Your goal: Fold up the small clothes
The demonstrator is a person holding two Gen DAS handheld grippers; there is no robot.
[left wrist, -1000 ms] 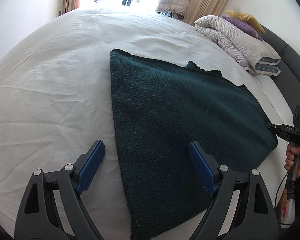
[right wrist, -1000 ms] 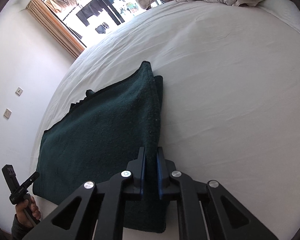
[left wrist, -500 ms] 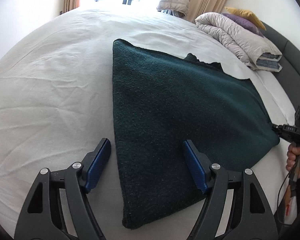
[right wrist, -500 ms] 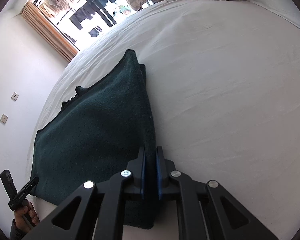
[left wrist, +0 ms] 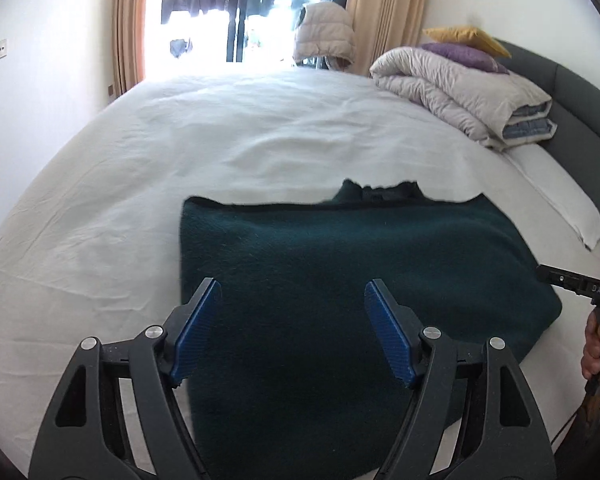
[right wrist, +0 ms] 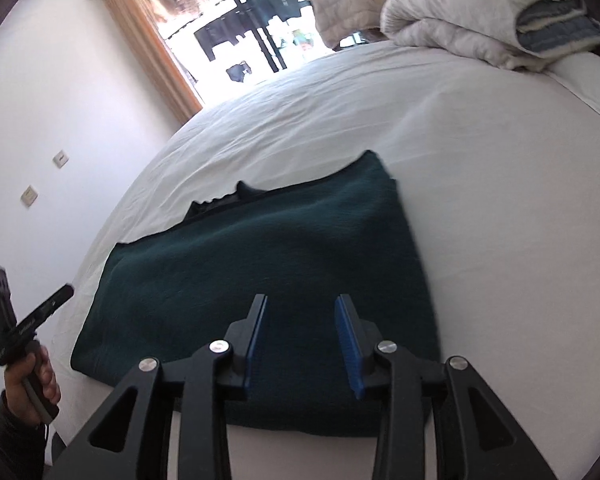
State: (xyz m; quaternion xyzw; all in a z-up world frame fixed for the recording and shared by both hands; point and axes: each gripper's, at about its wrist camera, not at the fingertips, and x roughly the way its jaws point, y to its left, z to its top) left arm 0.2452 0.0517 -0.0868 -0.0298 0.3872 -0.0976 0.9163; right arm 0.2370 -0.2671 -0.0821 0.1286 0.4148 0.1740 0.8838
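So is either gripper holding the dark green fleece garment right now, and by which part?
Neither. Left gripper and right gripper are both open above the dark green fleece garment.

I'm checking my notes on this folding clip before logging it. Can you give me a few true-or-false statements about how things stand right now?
1. The dark green garment lies flat on the white bed sheet. True.
2. The right gripper is clamped on the garment's edge. False: its jaws stand apart, holding nothing.
3. The left gripper is open. True.
4. A folded duvet sits at the far right of the bed. True.
5. The garment is bright red. False: it is dark green.
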